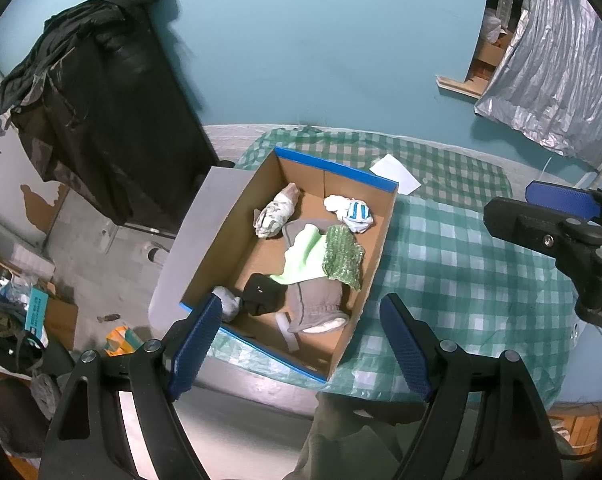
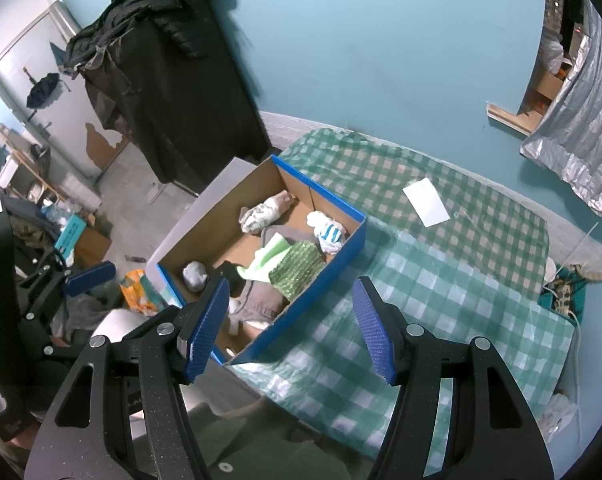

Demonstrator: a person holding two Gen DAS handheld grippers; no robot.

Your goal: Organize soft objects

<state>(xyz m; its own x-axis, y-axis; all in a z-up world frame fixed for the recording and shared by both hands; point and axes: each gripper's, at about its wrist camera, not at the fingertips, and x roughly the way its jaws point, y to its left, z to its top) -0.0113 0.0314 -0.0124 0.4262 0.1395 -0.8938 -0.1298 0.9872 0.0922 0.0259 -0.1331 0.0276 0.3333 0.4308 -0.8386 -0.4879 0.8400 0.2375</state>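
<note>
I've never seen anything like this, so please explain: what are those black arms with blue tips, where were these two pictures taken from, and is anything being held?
No robot here: a person holds a hand tool in each hand, each with a camera looking along its two jaws. One picture comes from the left gripper, the other from the right gripper. Both stand open, holding nothing. Below them a blue cardboard box sits on a green checked cloth. Inside lie soft things: a sparkly green cloth, grey shorts, rolled socks. A white paper lies beyond the box.
</note>
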